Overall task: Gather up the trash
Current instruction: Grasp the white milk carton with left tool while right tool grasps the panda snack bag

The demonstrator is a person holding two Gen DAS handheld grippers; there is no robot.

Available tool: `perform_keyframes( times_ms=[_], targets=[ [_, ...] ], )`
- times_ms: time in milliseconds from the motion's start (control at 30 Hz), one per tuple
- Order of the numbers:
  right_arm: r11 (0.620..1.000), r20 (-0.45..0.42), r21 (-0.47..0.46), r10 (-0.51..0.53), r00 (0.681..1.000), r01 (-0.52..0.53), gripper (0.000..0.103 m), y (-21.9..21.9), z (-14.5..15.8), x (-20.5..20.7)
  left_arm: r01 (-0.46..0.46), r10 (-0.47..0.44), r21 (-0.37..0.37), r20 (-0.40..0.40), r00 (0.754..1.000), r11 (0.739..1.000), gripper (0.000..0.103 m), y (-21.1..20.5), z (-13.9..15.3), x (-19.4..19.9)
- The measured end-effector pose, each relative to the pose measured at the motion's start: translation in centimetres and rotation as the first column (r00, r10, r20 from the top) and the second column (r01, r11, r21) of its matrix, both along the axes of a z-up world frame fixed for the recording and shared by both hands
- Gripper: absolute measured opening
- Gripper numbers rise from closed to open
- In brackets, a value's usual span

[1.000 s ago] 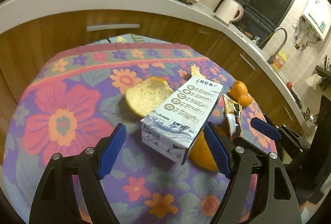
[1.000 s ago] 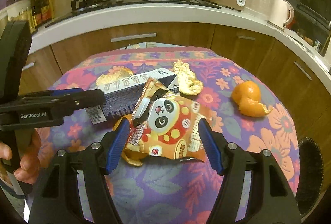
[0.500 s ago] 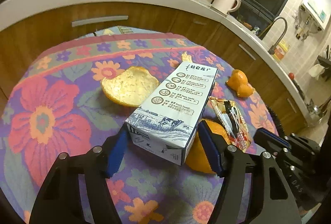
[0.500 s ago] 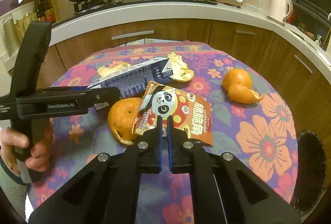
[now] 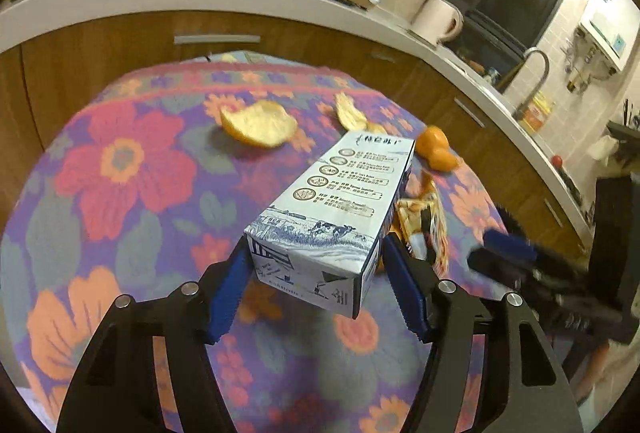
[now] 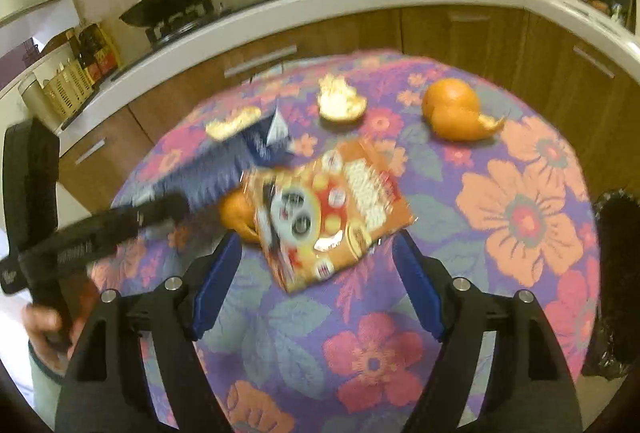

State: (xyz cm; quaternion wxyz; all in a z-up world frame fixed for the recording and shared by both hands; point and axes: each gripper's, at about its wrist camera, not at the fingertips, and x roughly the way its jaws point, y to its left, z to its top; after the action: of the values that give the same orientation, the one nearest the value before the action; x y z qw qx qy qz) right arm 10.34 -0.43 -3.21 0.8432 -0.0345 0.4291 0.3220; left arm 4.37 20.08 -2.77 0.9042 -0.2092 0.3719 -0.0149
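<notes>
the milk carton [image 5: 336, 217] is clamped in the left tongs [image 5: 316, 285]; the right tongs [image 6: 316, 289] are spread wide, the snack packet [image 6: 328, 221] between them.

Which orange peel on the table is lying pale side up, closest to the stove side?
The wide peel at the far left, cupped open with its pale inside showing. The smaller peel sits to its right, and the orange peel further right shows orange skin.
</notes>
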Motion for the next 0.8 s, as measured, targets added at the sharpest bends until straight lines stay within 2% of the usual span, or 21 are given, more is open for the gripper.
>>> perform_keyframes(
  times_ms=[133,200,333,433,500,633,700,800],
  targets=[
    [1.000,-0.049,-0.006,-0.012,0.999,0.012,0.073,-0.8,-0.2,0.1,0.038,-0.038,-0.039,-0.004,0.999,0.999,0.063,-0.5,0.6,-1.8],
    [0.999,-0.121,0.024,-0.035,0.992,0.038,0.073,-1.6,-0.7,0.7,0.050,-0.050,-0.034,0.009,0.999,0.998,0.063,-0.7,1.0,-3.2],
    [0.981,-0.291,0.136,-0.096,0.952,0.140,0.074,-2.6,-1.7,2.3,0.010,-0.009,-0.030,0.024,1.000,1.000,0.063,-0.1,1.2,-5.2],
    [0.955,-0.340,0.158,-0.186,0.922,0.251,0.078,-2.2,-2.2,3.2,-0.048,0.048,-0.010,0.043,0.998,0.999,0.063,0.8,1.3,-6.2],
    [0.947,-0.332,0.145,-0.228,0.915,0.288,0.081,-1.0,-2.4,3.4,-0.068,0.068,-0.009,0.045,0.997,0.998,0.062,1.4,1.3,-6.4],
    [0.949,-0.266,0.043,-0.291,0.919,0.313,0.082,1.7,-3.7,3.2,-0.091,0.092,-0.014,0.072,0.993,0.996,0.062,2.0,1.5,-6.9],
    [0.954,-0.155,-0.035,-0.299,0.942,0.297,0.082,2.9,-3.6,2.1,-0.108,0.106,0.017,0.070,0.992,0.994,0.062,2.0,1.5,-6.9],
    [0.959,-0.100,-0.075,-0.280,0.955,0.273,0.076,3.2,-3.7,1.3,-0.092,0.090,0.050,0.041,0.995,0.994,0.062,1.6,0.9,-6.8]
  ],
)
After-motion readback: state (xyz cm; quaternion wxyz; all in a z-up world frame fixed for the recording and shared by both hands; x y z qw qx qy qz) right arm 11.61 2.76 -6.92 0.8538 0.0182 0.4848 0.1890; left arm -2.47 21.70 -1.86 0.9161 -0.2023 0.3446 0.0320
